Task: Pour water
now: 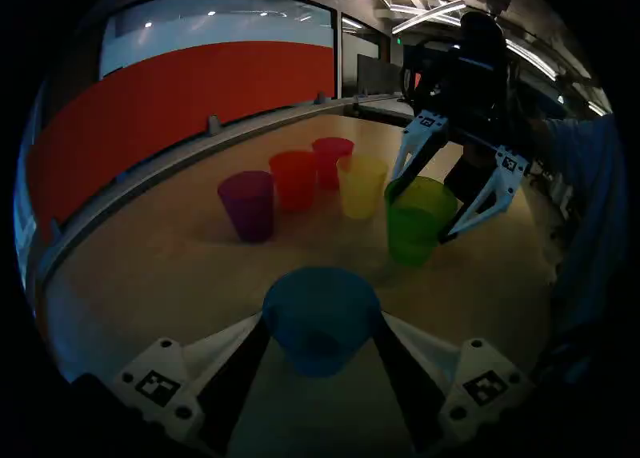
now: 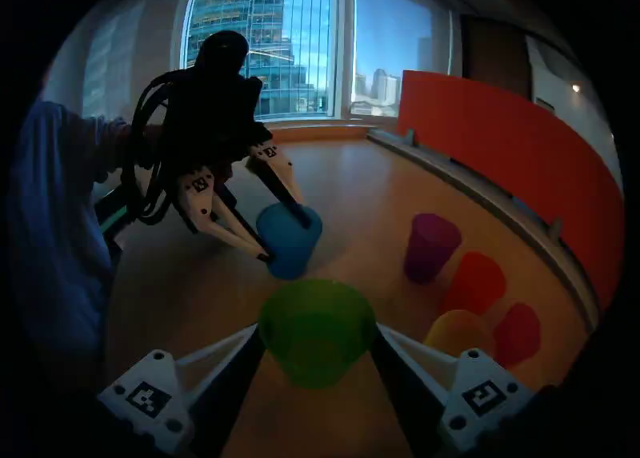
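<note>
the blue cup (image 1: 322,324) sits between the fingers of the left hand-held gripper (image 1: 322,334), which pinches it from both sides just under the rim. the green cup (image 2: 316,332) is pinched the same way by the right hand-held gripper (image 2: 316,342). both cups are at the near part of the wooden worktop (image 1: 160,266), close together but apart. a loose group of a purple cup (image 1: 250,204), an orange cup (image 1: 294,178), a red cup (image 1: 332,161) and a yellow cup (image 1: 362,185) stands beyond them.

these look like thin, translucent plastic tumblers: light, smooth-walled, and likely to flex or squirt out of the fingers if squeezed hard. the taper widens toward the mouth, so a hold high on the wall, just below the rim, seems safest, as the flare then stops the cup sliding down. the dim light makes it hard to tell whether either cup holds water. a filled one would be heavier and would slosh, so it calls for a slow tilt.

each cup stands upright with its long axis vertical and its open mouth up. to pour, one would have to tip its mouth toward the other, with the rim over the receiving cup's opening.
</note>
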The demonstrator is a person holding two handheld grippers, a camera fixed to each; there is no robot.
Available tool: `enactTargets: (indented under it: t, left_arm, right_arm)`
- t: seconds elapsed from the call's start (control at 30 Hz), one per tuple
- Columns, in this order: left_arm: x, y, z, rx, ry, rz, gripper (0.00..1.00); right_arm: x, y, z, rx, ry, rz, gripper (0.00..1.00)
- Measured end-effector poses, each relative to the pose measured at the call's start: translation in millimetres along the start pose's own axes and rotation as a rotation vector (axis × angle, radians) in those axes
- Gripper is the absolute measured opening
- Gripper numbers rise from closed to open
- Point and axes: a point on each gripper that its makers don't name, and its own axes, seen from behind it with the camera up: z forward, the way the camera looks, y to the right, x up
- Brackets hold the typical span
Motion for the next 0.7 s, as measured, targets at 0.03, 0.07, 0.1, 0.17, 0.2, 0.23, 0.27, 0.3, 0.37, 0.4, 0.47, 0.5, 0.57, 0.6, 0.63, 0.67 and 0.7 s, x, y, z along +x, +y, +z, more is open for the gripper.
enactTargets:
  t: [0.03,0.07,0.1,0.17,0.2,0.23,0.27,0.3,0.37,0.4,0.47,0.5,0.57,0.6,0.63,0.67,0.7]
  left_arm:
    - [-1,-0.3,-0.4,0.000,-0.001,-0.002,0.87]
    - [-2,-0.7,-0.9,0.000,-0.002,-0.005,0.87]
    - [-3,-0.9,-1.3,0.000,-0.004,-0.006,0.86]
    - [-7,-1.4,-1.7,0.001,-0.014,-0.003,0.86]
    - [-9,-1.7,-1.7,0.003,-0.018,0.001,0.87]
    - [-11,-2.1,-1.6,0.007,-0.022,0.006,0.87]
    - [-12,-2.5,-1.6,0.010,-0.026,0.011,0.87]
    - [-13,-2.5,-1.6,0.013,-0.027,0.016,0.87]
    - [-13,-1.9,-1.7,0.015,-0.026,0.028,0.87]
    - [-13,-1.6,-1.8,0.016,-0.026,0.032,0.87]
    - [-12,-1.0,-2.2,0.016,-0.026,0.038,0.87]
    - [-12,-0.8,-2.4,0.016,-0.028,0.041,0.87]
    - [-13,-1.0,-3.0,0.017,-0.033,0.046,0.87]
    - [-14,-1.1,-3.2,0.018,-0.036,0.048,0.89]
    - [-15,-1.4,-3.5,0.020,-0.039,0.050,0.91]
    - [-15,-1.6,-3.8,0.022,-0.043,0.053,0.94]
    - [-16,-2.0,-4.0,0.025,-0.047,0.054,0.97]
  right_arm:
    - [0,0,0.3,-0.001,-0.001,0.000,0.90]
    - [0,0,0.6,-0.001,-0.002,0.000,0.90]
    - [-1,0,0.9,-0.002,-0.003,-0.001,0.90]
    - [-2,0,1.8,-0.004,-0.006,-0.003,0.90]
    - [-2,0,2.2,-0.004,-0.007,-0.003,0.90]
    - [-2,-1,2.7,-0.004,-0.007,-0.004,0.90]
    - [-2,-1,3.2,-0.004,-0.008,-0.004,0.90]
    - [-2,-1,3.6,-0.004,-0.008,-0.004,0.90]
    - [-2,-1,4.3,-0.005,-0.009,-0.004,0.90]
    - [-2,-1,4.6,-0.006,-0.009,-0.004,0.90]
    - [-1,-1,5.2,-0.008,-0.008,-0.004,0.90]
    - [-1,-1,5.5,-0.008,-0.009,-0.004,0.90]
    - [-2,-1,6.0,-0.009,-0.009,-0.004,0.90]
    - [-2,-1,6.3,-0.009,-0.010,-0.003,0.90]
    - [-3,-1,6.6,-0.010,-0.010,-0.002,0.90]
    - [-4,-1,7.0,-0.011,-0.011,-0.002,0.90]
    - [-4,-1,7.4,-0.012,-0.011,-0.001,0.90]
